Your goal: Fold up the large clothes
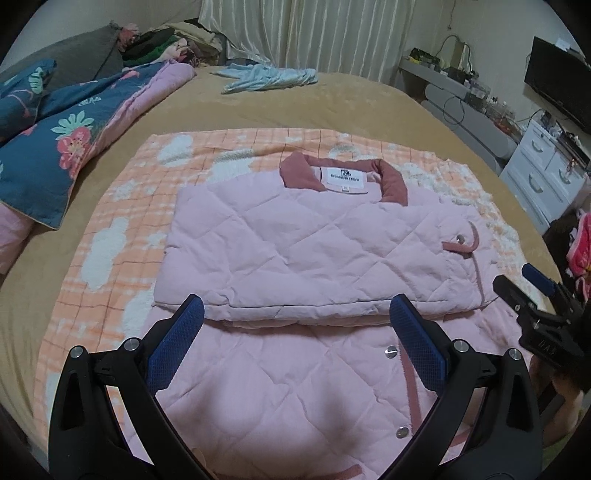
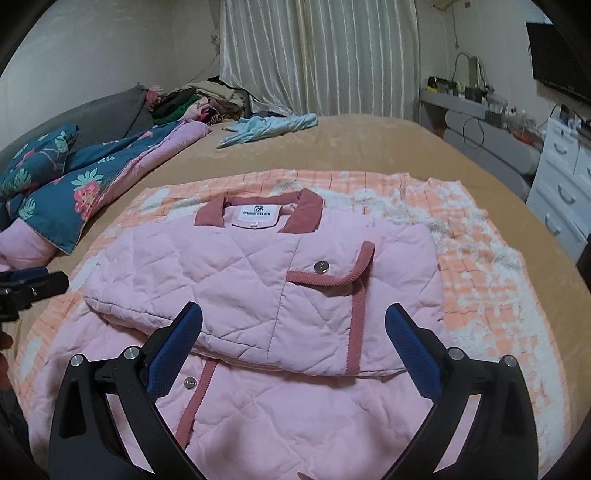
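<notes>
Pink quilted jacket (image 1: 295,251) lies on an orange-and-white checked blanket (image 1: 122,229) spread over the tan bed (image 1: 332,99), collar (image 1: 391,181) pointing away toward the curtain (image 1: 306,33). Its upper part forms one folded slab whose long axis runs left to right, resting on the lower panel nearest the cameras. Three silver snaps are visible. Left gripper (image 1: 295,343) and right gripper (image 2: 293,350) both hover spread wide, holding nothing. One light-blue garment (image 1: 266,75) lies beyond.

Orange plaid blanket (image 1: 122,206) on tan bed (image 1: 332,99); floral quilt (image 1: 55,140) left; blue garment (image 1: 269,75) beyond.
</notes>
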The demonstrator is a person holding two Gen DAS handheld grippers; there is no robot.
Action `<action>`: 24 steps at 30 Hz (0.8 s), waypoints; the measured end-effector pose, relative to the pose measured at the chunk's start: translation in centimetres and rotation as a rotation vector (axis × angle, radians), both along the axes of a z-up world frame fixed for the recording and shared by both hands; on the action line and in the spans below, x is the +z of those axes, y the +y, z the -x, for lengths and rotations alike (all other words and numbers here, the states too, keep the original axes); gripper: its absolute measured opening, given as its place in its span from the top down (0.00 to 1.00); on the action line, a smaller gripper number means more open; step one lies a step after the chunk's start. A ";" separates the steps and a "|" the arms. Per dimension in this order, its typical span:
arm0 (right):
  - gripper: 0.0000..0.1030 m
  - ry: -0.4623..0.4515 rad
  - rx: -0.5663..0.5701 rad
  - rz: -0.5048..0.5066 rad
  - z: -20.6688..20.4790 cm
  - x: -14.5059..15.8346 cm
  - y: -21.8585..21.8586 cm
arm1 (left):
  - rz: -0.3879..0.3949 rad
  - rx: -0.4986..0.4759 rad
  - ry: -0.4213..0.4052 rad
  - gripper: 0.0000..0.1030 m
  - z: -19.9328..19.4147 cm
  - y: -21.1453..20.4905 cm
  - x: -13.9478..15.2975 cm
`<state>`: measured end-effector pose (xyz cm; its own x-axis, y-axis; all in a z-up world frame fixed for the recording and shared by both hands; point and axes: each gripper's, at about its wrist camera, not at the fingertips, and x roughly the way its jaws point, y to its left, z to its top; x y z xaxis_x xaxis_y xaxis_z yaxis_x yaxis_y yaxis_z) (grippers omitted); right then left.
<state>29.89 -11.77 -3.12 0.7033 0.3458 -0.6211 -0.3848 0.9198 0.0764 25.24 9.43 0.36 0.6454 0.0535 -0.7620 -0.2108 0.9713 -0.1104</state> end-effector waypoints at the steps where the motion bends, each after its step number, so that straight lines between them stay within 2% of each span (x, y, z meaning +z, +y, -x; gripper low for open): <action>1: 0.04 -0.008 0.001 0.005 0.2 0.2 0.0 | 0.004 -0.001 -0.005 0.08 0.2 0.0 0.2; 9: 0.04 -0.073 0.010 0.007 2.3 1.9 -0.1 | -0.002 -0.009 -0.042 0.08 2.0 -0.7 1.9; 24: 0.04 -0.128 0.020 -0.011 6.3 5.0 0.0 | -0.005 -0.009 -0.104 0.08 5.5 -0.6 4.1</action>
<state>23.63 -11.77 1.91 0.7694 0.3667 -0.5230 -0.4103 0.9113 0.0354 19.70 8.87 4.43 0.7215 0.0506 -0.6906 -0.1896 0.9737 -0.1267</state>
